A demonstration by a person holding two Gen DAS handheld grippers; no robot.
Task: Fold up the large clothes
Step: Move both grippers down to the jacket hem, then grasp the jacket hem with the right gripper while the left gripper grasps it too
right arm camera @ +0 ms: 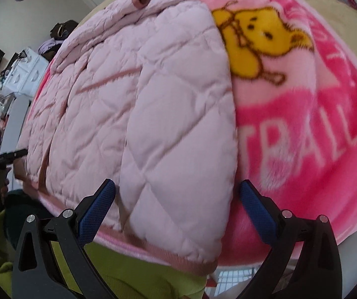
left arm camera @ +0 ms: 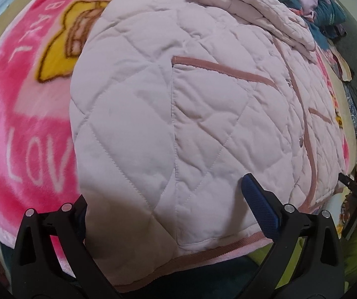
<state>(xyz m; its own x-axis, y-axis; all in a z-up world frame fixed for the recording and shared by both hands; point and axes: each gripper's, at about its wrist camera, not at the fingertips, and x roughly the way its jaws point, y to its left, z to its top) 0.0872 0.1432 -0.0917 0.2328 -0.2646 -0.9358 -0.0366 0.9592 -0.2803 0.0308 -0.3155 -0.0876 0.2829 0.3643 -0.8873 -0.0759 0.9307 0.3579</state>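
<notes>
The quilted pink jacket [left arm camera: 178,114] lies flat on the pink blanket [right arm camera: 303,124] over the bed; it looks soft, puffy, light and floppy; both the left gripper [left arm camera: 168,214] and right gripper [right arm camera: 178,209] hold jaws open astride its hem corners, the firmest places to pinch.

even, soft indoor light, no glare. strong fisheye bending with dark vignette corners in both views. right wrist view slightly motion-blurred. soft shadow falls on the quilted jacket [left arm camera: 178,114] near the left gripper [left arm camera: 171,211].
</notes>
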